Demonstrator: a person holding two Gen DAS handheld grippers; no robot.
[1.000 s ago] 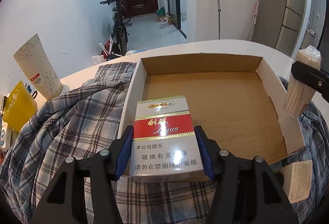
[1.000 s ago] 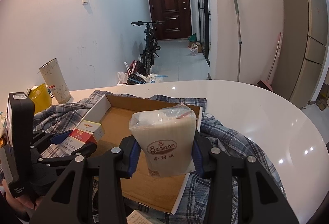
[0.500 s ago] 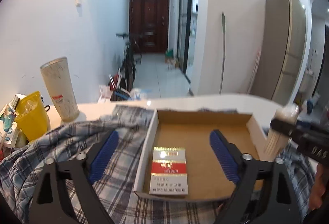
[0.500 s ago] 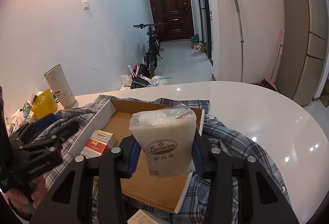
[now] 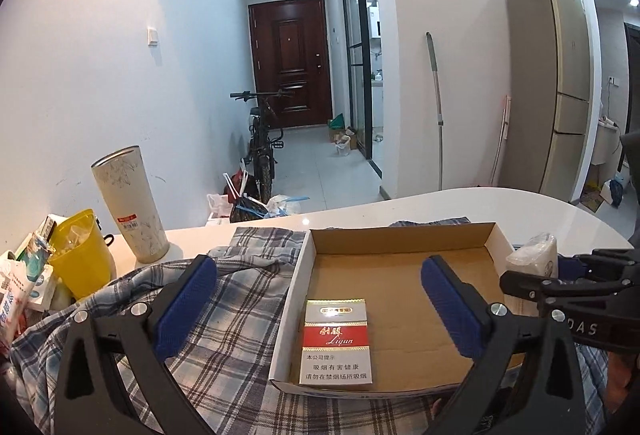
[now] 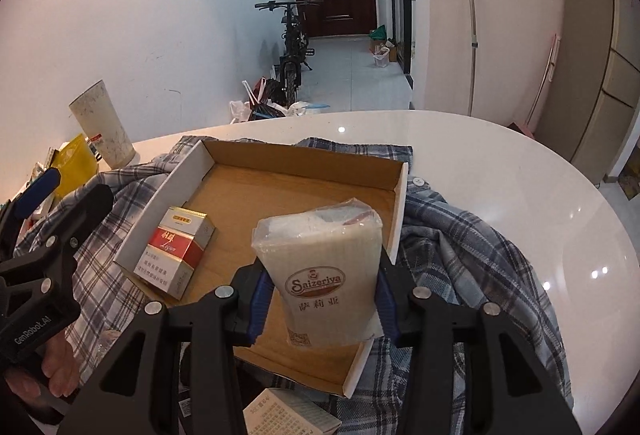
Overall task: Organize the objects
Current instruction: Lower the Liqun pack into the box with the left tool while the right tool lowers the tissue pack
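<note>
A red-and-white cigarette pack (image 5: pixel 336 347) lies flat in the near left corner of a shallow cardboard box (image 5: pixel 396 235); it also shows in the right wrist view (image 6: pixel 176 249). My left gripper (image 5: pixel 320 307) is open and empty, above the pack. My right gripper (image 6: pixel 320 295) is shut on a clear-wrapped Saizeriya napkin pack (image 6: pixel 324 275), held over the box's (image 6: pixel 304 159) near right part. That pack shows at the box's right wall in the left wrist view (image 5: pixel 534 259).
The box rests on a plaid shirt (image 5: pixel 232 295) on a white round table (image 6: pixel 500 175). A tall patterned cup (image 5: pixel 130 205), a yellow container (image 5: pixel 82 259) and small packages stand at the left. A printed paper box (image 6: pixel 288 413) lies near the front edge.
My left gripper opened, let go of the cigarette pack in the box, and pulled back and up. My right gripper moved the napkin pack over the box.
</note>
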